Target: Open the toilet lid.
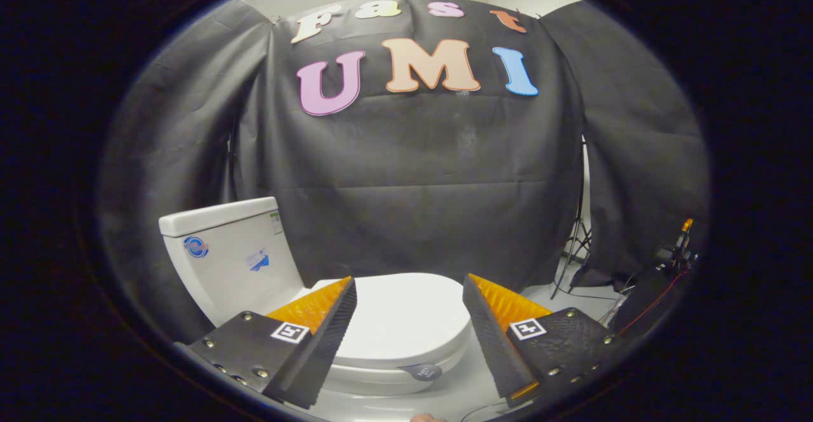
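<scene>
A white toilet stands below and ahead of me. Its lid [403, 317] lies flat and closed over the bowl. A small dark tab [420, 371] sticks out at the lid's front rim. The white tank [232, 257] rises behind the lid, to the left. My gripper [409, 292] hovers above the lid, open, with a wide gap between its orange-and-black fingers [327, 320]. The lid shows through the gap, and neither finger touches it.
Black cloth walls close in the booth behind and beside the toilet. A tripod stand [575, 244] and some dark gear with cables [667, 269] sit on the pale floor to the right of the toilet.
</scene>
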A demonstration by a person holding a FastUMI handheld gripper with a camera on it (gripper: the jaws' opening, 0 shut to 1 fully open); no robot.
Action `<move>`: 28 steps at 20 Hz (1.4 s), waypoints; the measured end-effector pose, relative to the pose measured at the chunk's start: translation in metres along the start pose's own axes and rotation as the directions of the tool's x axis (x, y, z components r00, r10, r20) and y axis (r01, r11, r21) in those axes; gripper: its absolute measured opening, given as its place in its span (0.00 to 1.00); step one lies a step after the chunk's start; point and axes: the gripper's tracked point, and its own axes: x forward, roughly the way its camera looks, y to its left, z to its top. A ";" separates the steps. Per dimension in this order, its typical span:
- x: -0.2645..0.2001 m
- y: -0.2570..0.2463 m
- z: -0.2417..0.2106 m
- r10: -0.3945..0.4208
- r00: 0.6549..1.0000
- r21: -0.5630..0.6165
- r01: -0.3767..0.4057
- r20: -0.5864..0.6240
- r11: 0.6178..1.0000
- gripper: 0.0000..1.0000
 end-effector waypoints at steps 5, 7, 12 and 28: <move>-0.003 0.006 0.001 0.023 1.000 0.004 -0.023 0.001 1.000 0.99; -0.004 0.010 -0.001 0.034 0.999 -0.002 -0.034 -0.006 0.999 0.99; -0.001 0.004 -0.013 0.033 0.998 0.022 -0.032 -0.045 0.999 0.99; 0.024 -0.034 -0.128 0.015 0.924 0.432 0.164 -0.382 0.887 0.99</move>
